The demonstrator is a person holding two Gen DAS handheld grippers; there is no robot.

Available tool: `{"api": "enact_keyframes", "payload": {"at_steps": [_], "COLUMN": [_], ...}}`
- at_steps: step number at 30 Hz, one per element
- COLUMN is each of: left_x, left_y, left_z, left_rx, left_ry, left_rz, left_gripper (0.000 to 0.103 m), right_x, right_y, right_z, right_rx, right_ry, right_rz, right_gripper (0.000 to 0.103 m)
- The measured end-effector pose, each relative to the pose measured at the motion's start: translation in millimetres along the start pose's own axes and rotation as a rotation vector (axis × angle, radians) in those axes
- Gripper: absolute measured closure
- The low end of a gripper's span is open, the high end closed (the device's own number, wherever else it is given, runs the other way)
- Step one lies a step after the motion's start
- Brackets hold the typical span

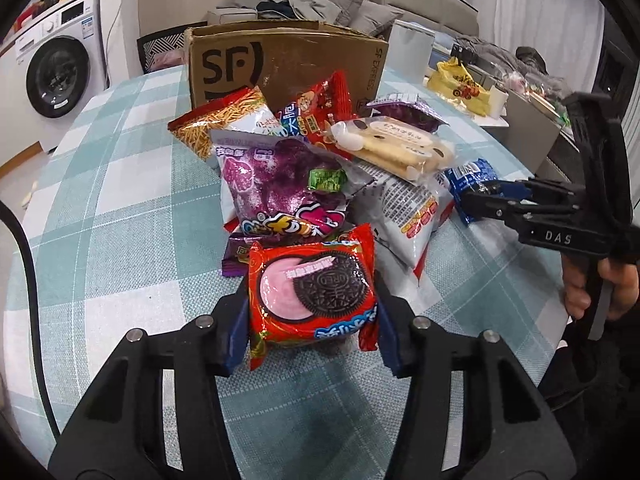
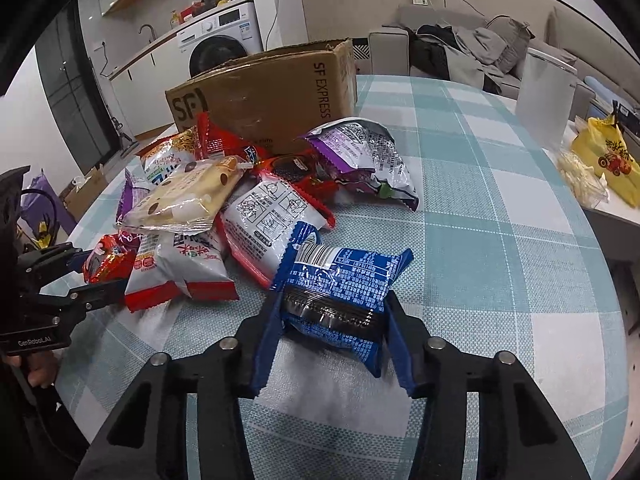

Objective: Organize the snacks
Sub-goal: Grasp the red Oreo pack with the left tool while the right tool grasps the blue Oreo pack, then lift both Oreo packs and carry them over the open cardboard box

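Jaws, left: left gripper (image 1: 312,320) is clamping the red Oreo pack (image 1: 314,296) by its two sides, at the near edge of the snack pile.
Jaws, right: right gripper (image 2: 332,320) is pressing both blue pads against the blue Oreo pack (image 2: 340,296), which is lying on the desk (image 2: 500,240) just beside the pile.
Pack positions: both packs are sitting low, at or just above the checked cloth; whether either is lifting off cannot be told.
Destination: cardboard box (image 1: 280,64) is standing behind the pile, top open; its inside is hidden.
Progress: judged early. Two packs are being gripped, none is seen going into the box, and the pile is waiting unsorted.
Count, grippers: two.
Count, boxes: one.
Count, gripped packs: two.
Count, loose packs: roughly eight in the heap, overlapping, so the exact number cannot be told.
Remaining: moving the gripped pair, then clearing the heap.
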State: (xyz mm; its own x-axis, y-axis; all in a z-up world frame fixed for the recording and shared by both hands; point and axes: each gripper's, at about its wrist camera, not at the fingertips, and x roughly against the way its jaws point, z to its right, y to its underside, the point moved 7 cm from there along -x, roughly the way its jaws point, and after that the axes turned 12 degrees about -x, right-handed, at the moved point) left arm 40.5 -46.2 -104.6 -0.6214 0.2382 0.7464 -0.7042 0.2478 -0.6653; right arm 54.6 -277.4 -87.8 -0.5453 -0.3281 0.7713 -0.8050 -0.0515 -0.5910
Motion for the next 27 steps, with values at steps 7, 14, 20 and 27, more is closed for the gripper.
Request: {"api": "enact_keyframes", "payload": {"at_steps": [7,14,20,27], "left_x": [13.5,31.7,40.5,41.8], "left_y": [2.0,-7.5,-20.0,-37.7], "left_z": [-7.3,-17.2,-26.9,-32.2], "left_rx": [0.055,0.116,0.157,0.169], "left_ry": [-0.027,-0.049,-0.053,-0.076], "left_rz": [0.025,0.068,0.107,0.119], "left_gripper": [0.054,0.054,0.054,0.054], "right_x": [15.4,39.3,54.5,54.8], "right_y": [3.3,-7.7,-20.9,-34.2], "right_z": [-8.1,-7.8,-11.2,-29.0], "right_rx": [0.040,0.035,0.028,0.062], "right_ry": [0.018,-0.015,-0.056,-0.108], "right_rz": [0.048,0.131,0.177,0.184], "right_gripper": [0.057,0.057,0.057,0.057]}}
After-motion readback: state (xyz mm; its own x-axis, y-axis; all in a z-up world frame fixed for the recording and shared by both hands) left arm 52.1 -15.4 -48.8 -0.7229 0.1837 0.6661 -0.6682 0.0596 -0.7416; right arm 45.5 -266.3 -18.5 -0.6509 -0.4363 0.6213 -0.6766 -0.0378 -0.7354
